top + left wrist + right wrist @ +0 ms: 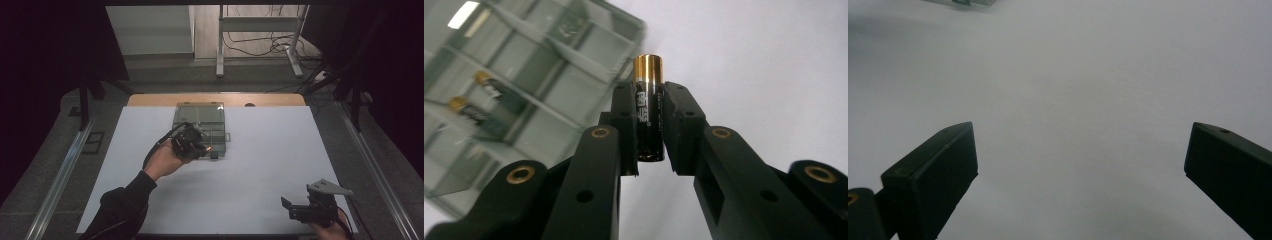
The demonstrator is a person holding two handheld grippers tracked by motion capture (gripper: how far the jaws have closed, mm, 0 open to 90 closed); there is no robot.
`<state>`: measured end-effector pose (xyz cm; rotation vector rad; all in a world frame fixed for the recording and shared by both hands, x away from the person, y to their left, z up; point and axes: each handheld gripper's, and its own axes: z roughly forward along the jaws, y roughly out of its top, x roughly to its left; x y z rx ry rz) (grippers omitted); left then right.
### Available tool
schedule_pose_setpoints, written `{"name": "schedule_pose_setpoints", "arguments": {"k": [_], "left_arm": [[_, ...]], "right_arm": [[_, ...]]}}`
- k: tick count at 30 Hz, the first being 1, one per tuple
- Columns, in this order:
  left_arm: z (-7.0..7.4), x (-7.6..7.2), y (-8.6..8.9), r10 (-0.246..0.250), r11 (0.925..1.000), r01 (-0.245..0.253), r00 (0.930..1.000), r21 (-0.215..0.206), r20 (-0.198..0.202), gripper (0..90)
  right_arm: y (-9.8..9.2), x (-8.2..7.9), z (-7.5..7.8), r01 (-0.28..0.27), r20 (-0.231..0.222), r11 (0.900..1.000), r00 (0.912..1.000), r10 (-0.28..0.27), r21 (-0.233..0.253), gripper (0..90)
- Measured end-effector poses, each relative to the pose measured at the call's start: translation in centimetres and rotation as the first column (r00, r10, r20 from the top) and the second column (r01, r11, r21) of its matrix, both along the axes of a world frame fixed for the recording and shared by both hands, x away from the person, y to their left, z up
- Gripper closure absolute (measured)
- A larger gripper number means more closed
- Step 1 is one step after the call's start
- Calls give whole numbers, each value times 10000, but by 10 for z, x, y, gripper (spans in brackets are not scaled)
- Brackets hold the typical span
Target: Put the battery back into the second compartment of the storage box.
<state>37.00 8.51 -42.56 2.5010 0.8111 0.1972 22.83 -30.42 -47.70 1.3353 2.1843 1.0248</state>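
Left gripper (650,125): clamped on a battery (647,107), beside the clear organiser box (524,75)
Right gripper (1080,165): jaws wide apart, holding nothing

white tabletop (260,165) | grey floor (165,75) | metal stand (260,35), loose cables (260,47) | dark surroundings

We see a black battery (648,112), gold end outward, pinched upright between the jaws, near the clear compartment box's (531,75) front edge.
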Motion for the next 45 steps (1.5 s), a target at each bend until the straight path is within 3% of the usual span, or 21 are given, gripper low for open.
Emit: {"name": "schedule_pose_setpoints", "arguments": {"k": [10, 18, 31, 41, 42, 45], "left_arm": [[8, 33, 15, 966, 9949, -970, 9952, 279, 135, 774], [9, 54, 22, 1872, 9820, -1876, 9821, 200, 191, 773], [-7, 85, 36, 2983, 9538, -2983, 9545, 341, 78, 773], [-25, 99, 34, 3358, 9412, -3351, 9419, 427, -86, 766], [-28, 100, 34, 3325, 9424, -3319, 9430, 414, -94, 759], [-31, 101, 34, 3385, 9406, -3381, 9409, 302, -119, 627]], "right_arm": [[0, 0, 0, 17, -28, 10000, 10000, -17, 13, 9], [0, 0, 0, 12, -44, 10000, 10000, -12, 18, 9], [-1, 1, 0, -8, -90, 10000, 10000, 9, 35, 10], [-1, 0, 0, -37, -84, 10000, 10000, 37, 30, 11], [-1, 0, 0, -39, -87, 10000, 10000, 40, 27, 12], [-1, 0, 0, -38, -88, 10000, 10000, 38, 18, 12]]}}
